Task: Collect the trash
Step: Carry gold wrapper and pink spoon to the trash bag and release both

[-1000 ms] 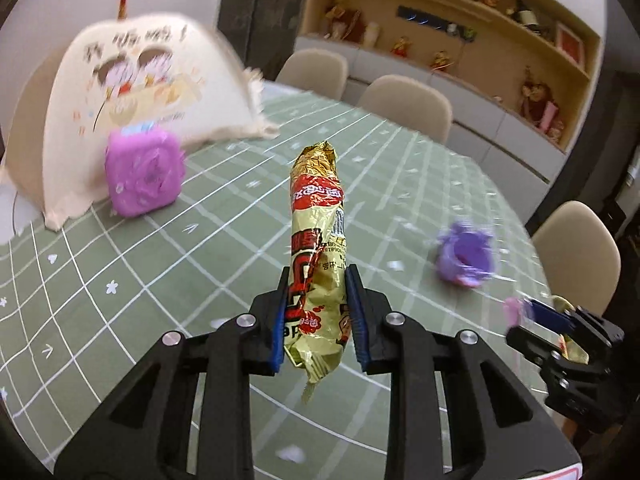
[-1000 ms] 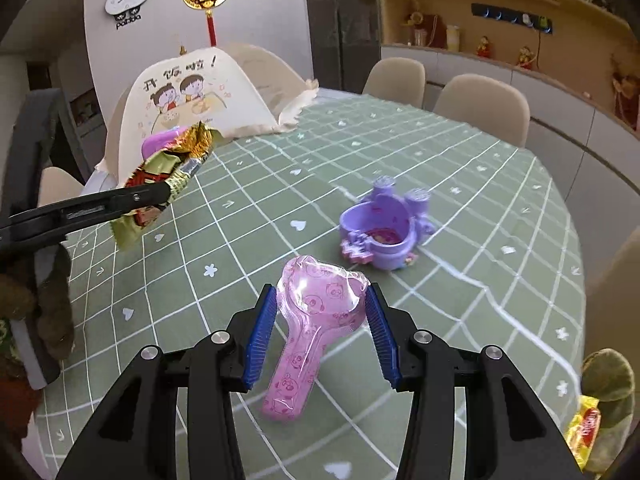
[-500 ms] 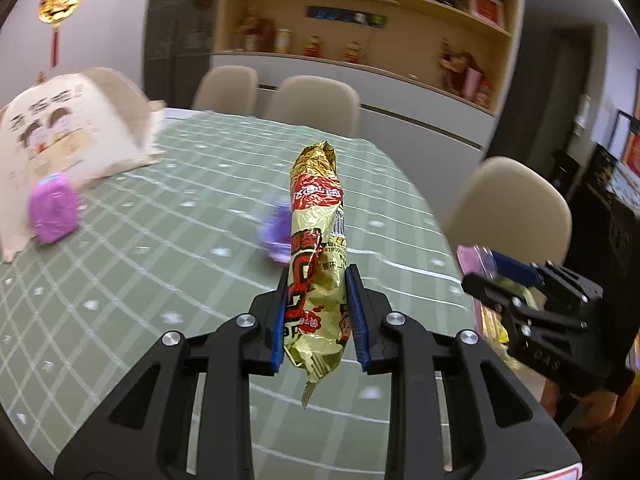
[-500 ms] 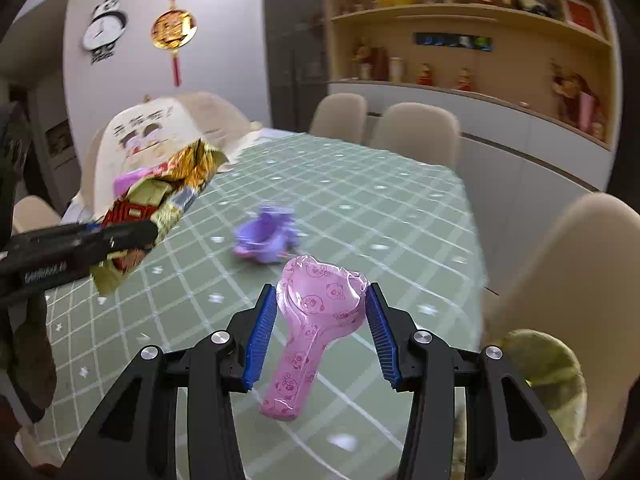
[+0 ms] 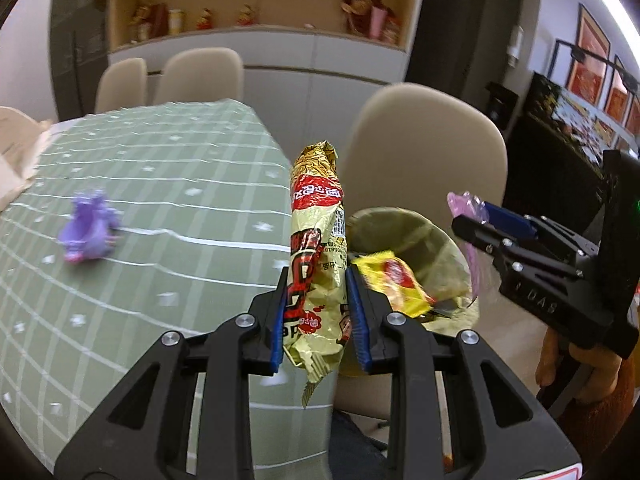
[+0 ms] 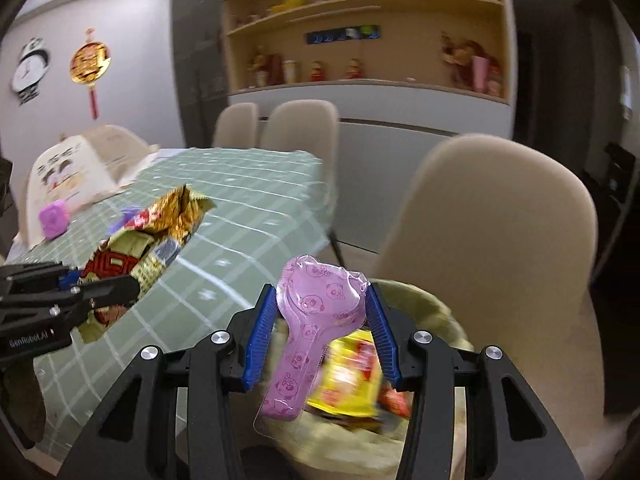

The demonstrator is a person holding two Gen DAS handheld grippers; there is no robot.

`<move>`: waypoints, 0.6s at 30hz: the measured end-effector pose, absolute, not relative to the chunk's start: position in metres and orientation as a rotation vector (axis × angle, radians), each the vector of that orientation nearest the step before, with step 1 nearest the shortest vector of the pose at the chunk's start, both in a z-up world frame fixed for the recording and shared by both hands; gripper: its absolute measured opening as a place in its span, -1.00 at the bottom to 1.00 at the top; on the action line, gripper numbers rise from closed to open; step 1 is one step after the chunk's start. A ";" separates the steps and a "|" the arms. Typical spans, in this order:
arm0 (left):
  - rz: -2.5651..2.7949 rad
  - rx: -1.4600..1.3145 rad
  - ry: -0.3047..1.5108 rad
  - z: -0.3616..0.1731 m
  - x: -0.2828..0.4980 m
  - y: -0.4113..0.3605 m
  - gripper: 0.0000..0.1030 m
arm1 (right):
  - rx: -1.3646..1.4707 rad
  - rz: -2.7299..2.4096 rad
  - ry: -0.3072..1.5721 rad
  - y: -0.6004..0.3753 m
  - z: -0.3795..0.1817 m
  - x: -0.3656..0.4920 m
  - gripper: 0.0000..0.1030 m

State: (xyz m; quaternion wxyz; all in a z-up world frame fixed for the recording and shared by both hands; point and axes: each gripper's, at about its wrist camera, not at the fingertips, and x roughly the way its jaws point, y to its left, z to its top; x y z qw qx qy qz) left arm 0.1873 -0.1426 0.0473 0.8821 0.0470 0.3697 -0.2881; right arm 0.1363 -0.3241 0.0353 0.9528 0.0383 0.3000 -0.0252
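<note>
Pinching mid-length, the left claw (image 5: 316, 300) clamps a light, crinkly wrapper (image 5: 318, 248); the right claw (image 6: 322, 330) clamps a thin, slippery spoon packet (image 6: 310, 324).

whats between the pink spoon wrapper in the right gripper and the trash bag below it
Nothing solid: only open air separates the pink spoon wrapper from the trash bag, whose yellow packet shows beneath it in the right wrist view.

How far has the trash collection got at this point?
Done: a yellow wrapper already lies in the trash bag. In hand: the left hand-held gripper clamps a gold snack wrapper; the right hand-held gripper clamps a pink spoon package above the bag. Left: dropping both; a purple cup remains on the table.
</note>
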 end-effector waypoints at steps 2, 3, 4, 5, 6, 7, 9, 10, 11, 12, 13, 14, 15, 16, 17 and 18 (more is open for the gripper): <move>-0.618 0.107 0.790 0.039 0.188 -0.159 -0.50 | 0.089 -0.077 0.615 -0.340 0.030 0.132 -0.15; -0.631 0.111 0.806 0.033 0.190 -0.170 -0.50 | 0.096 -0.090 0.619 -0.349 0.027 0.130 -0.15; -0.639 0.113 0.816 0.030 0.191 -0.178 -0.50 | 0.103 -0.100 0.623 -0.356 0.024 0.128 -0.15; -0.649 0.114 0.828 0.026 0.192 -0.185 -0.50 | 0.113 -0.113 0.628 -0.365 0.020 0.127 -0.15; -0.662 0.111 0.843 0.021 0.195 -0.193 -0.50 | 0.120 -0.118 0.632 -0.370 0.017 0.127 -0.15; -0.675 0.106 0.861 0.016 0.197 -0.201 -0.50 | 0.128 -0.125 0.637 -0.375 0.013 0.127 -0.15; -0.706 0.088 0.907 0.003 0.203 -0.214 -0.50 | 0.153 -0.135 0.649 -0.389 0.005 0.128 -0.15; -0.717 0.084 0.925 -0.001 0.207 -0.219 -0.50 | 0.163 -0.138 0.654 -0.394 0.001 0.129 -0.15; -0.727 0.079 0.941 -0.007 0.210 -0.223 -0.50 | 0.175 -0.141 0.658 -0.399 -0.002 0.130 -0.15; -0.740 0.073 0.964 -0.014 0.214 -0.229 -0.50 | 0.183 -0.142 0.662 -0.402 -0.005 0.130 -0.15; -0.745 0.071 0.977 -0.019 0.217 -0.233 -0.50 | 0.192 -0.144 0.665 -0.407 -0.008 0.130 -0.15; -0.750 0.069 0.997 -0.026 0.221 -0.238 -0.50 | 0.199 -0.145 0.668 -0.410 -0.010 0.131 -0.15; -0.751 0.065 1.012 -0.031 0.224 -0.242 -0.50 | 0.206 -0.146 0.672 -0.413 -0.013 0.132 -0.15; -0.750 0.064 1.022 -0.036 0.228 -0.245 -0.50 | 0.210 -0.147 0.675 -0.416 -0.015 0.133 -0.15; -0.747 0.064 1.030 -0.039 0.231 -0.247 -0.50 | 0.214 -0.148 0.678 -0.418 -0.017 0.133 -0.15; -0.743 0.066 1.040 -0.044 0.235 -0.251 -0.50 | 0.221 -0.149 0.682 -0.421 -0.020 0.134 -0.15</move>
